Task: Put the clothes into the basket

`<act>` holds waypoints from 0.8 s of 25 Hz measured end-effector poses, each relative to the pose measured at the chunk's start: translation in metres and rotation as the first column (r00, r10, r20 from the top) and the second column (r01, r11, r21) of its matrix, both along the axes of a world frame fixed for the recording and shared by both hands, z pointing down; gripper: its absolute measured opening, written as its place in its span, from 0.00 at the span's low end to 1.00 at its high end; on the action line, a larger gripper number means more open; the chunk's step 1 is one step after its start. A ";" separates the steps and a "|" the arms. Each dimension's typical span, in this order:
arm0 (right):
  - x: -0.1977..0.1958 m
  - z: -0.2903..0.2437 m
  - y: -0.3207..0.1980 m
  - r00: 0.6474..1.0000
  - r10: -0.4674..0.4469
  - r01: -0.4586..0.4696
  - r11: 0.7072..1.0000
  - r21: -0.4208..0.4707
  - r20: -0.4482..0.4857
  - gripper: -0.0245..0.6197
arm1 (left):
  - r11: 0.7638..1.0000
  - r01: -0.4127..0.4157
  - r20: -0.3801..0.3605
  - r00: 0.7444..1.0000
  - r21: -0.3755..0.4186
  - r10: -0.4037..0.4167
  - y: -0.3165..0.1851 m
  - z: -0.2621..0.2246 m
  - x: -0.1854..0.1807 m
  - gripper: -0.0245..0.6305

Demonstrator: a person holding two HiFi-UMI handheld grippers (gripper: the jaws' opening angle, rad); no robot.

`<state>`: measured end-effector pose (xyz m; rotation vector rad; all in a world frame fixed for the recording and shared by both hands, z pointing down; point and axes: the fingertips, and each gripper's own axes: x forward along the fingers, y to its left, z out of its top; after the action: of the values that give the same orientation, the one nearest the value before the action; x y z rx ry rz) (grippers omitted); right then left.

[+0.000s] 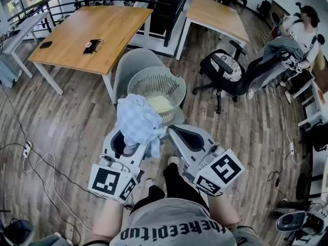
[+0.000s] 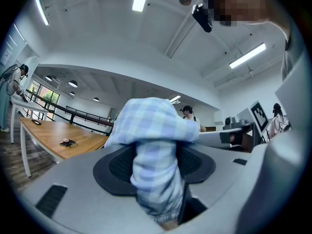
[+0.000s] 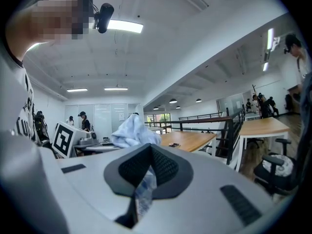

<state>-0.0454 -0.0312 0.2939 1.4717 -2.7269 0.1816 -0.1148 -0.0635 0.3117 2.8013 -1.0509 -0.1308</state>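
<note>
A light blue checked cloth (image 1: 138, 121) hangs bunched between my two grippers, just in front of the round white basket (image 1: 137, 81). The basket stands on a grey chair (image 1: 124, 65) and holds a pale yellow garment (image 1: 160, 104). My left gripper (image 1: 127, 137) is shut on the cloth, which fills its jaws and drapes over them in the left gripper view (image 2: 153, 140). My right gripper (image 1: 173, 132) is shut on a thin fold of the same cloth (image 3: 144, 189); the rest of the bundle (image 3: 131, 133) shows to its left.
A wooden table (image 1: 92, 32) stands behind the basket on the left, with a second table (image 1: 215, 12) behind on the right. A black office chair (image 1: 223, 70) and a seated person (image 1: 292, 40) are to the right. Cables (image 1: 31, 152) trail over the wooden floor at left.
</note>
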 end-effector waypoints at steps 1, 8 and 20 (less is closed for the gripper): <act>-0.001 -0.001 -0.001 1.000 -0.003 0.003 1.000 0.000 0.000 0.05 | 1.000 0.003 -0.001 1.000 0.000 -0.003 0.000 -0.001 -0.001 0.40; -0.005 0.001 -0.006 1.000 -0.025 0.025 1.000 -0.004 0.002 0.05 | 1.000 0.023 0.005 1.000 0.001 -0.023 -0.004 -0.002 -0.004 0.40; 0.004 0.006 -0.028 0.999 -0.039 0.040 0.999 -0.007 0.022 0.05 | 0.999 0.045 0.020 0.999 -0.006 -0.045 -0.025 0.004 0.001 0.40</act>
<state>-0.0415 -0.0596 0.3002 1.4212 -2.7669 0.2078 -0.1133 -0.0885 0.3161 2.7797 -1.1170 -0.1050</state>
